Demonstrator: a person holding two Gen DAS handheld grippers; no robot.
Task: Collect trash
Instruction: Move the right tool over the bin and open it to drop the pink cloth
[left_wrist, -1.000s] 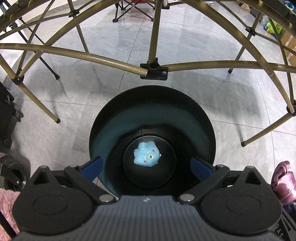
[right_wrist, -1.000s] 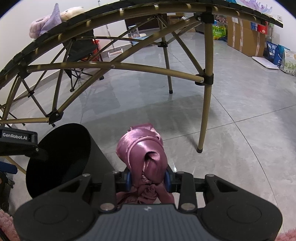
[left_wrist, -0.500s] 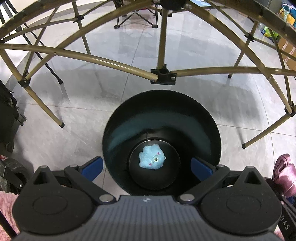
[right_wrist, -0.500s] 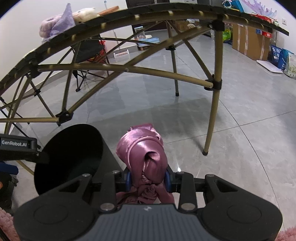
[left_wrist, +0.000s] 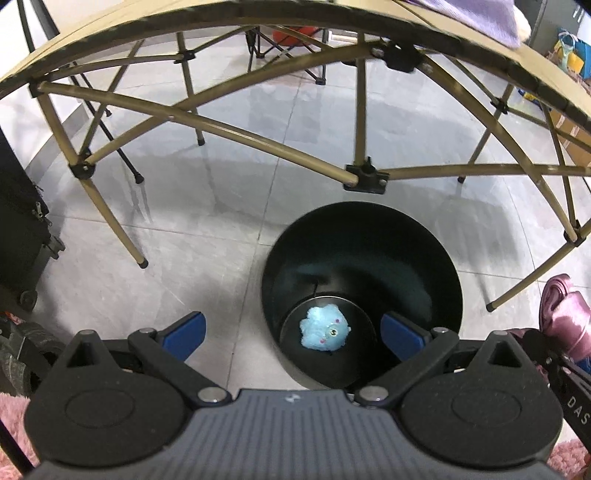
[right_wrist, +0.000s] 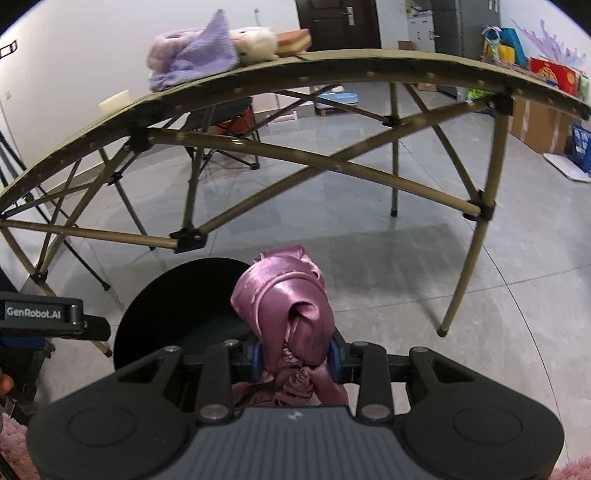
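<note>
A black round bin (left_wrist: 364, 236) stands on the grey tiled floor under a folding table. A small fluffy blue toy (left_wrist: 324, 328) lies on its bottom. My left gripper (left_wrist: 293, 330) hangs above the bin's near left rim, open, with nothing between its blue pads. My right gripper (right_wrist: 294, 358) is shut on a knotted pink satin cloth (right_wrist: 286, 301), which sticks up past the fingers. In the right wrist view the bin (right_wrist: 177, 299) is to the left of the cloth. The pink cloth (left_wrist: 563, 317) also shows at the right edge of the left wrist view.
The folding table (right_wrist: 332, 64) with tan crossed legs (left_wrist: 258, 142) arches over the bin. On its top lie a purple cloth (right_wrist: 195, 61) and a plush toy (right_wrist: 255, 42). A black case (left_wrist: 20, 221) stands at left. Cardboard boxes (right_wrist: 546, 118) line the right wall.
Both grippers have risen and drawn back, so the table top now shows. In the left wrist view the bin has shifted right. The right gripper keeps its hold on the pink cloth.
</note>
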